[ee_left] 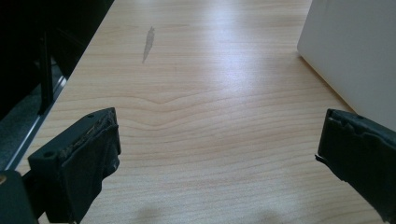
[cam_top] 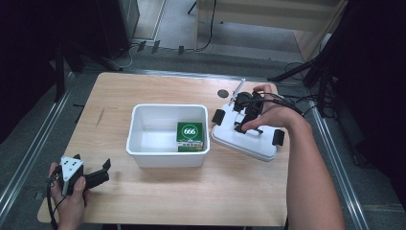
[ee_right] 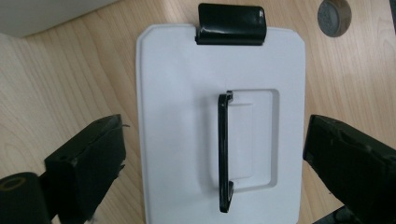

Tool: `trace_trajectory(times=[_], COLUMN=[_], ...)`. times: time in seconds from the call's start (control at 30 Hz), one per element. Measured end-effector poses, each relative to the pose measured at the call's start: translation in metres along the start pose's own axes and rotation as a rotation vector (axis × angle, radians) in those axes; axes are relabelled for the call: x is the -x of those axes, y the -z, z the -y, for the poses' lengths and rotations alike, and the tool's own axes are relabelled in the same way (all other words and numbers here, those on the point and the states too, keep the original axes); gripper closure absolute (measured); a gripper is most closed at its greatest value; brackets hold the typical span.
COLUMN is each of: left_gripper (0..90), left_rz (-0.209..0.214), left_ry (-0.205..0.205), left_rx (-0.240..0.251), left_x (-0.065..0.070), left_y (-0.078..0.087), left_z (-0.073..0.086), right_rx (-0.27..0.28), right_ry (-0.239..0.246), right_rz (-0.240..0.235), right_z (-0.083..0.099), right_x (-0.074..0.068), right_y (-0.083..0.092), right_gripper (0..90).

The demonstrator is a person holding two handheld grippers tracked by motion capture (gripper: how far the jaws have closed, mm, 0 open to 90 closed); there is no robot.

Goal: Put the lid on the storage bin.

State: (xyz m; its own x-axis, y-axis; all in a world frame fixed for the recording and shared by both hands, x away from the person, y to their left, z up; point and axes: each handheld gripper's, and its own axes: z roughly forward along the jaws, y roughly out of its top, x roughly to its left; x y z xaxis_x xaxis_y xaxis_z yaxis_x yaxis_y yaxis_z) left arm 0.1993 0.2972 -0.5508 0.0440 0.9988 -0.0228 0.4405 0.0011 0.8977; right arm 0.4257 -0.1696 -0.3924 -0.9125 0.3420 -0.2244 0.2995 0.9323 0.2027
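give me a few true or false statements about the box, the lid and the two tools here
1. The white lid lies on the table to the right of the white box. True.
2. The box is empty. False: a green pack marked 666 lies inside it.
3. The right tool is clamped on the lid's black handle. False: its jaws stand wide apart above the lid, the handle between them, untouched.
4. The left tool is open over bare wood, holding nothing. True.
5. The lid has black latches at its ends. True.
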Motion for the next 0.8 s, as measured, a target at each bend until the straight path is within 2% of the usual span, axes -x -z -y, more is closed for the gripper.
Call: trace_trajectory(times=[0.2, 0.37, 0.63, 0.8], left_gripper=[0.0, 0.0, 0.0, 0.0], left_rz=[-0.001, -0.002, -0.003, -0.002], left_ry=[0.0, -0.001, 0.0, 0.001], left_rx=[0.0, 0.001, 0.002, 0.002], left_x=[0.0, 0.0, 0.0, 0.0], left_y=[0.0, 0.0, 0.0, 0.0], left_z=[0.0, 0.0, 0.0, 0.0], right_rx=[-0.01, -0.024, -0.059, -0.069], right_ry=[-0.022, -0.037, -0.051, -0.05], right_rz=[0.011, 0.035, 0.03, 0.045], right_z=[0.015, 0.025, 0.03, 0.03], right_x=[0.007, 0.011, 0.013, 0.013], right_y=[-0.01, -0.021, -0.037, -0.044], right_gripper=[18.1, 24.6, 36.5, 45.4])
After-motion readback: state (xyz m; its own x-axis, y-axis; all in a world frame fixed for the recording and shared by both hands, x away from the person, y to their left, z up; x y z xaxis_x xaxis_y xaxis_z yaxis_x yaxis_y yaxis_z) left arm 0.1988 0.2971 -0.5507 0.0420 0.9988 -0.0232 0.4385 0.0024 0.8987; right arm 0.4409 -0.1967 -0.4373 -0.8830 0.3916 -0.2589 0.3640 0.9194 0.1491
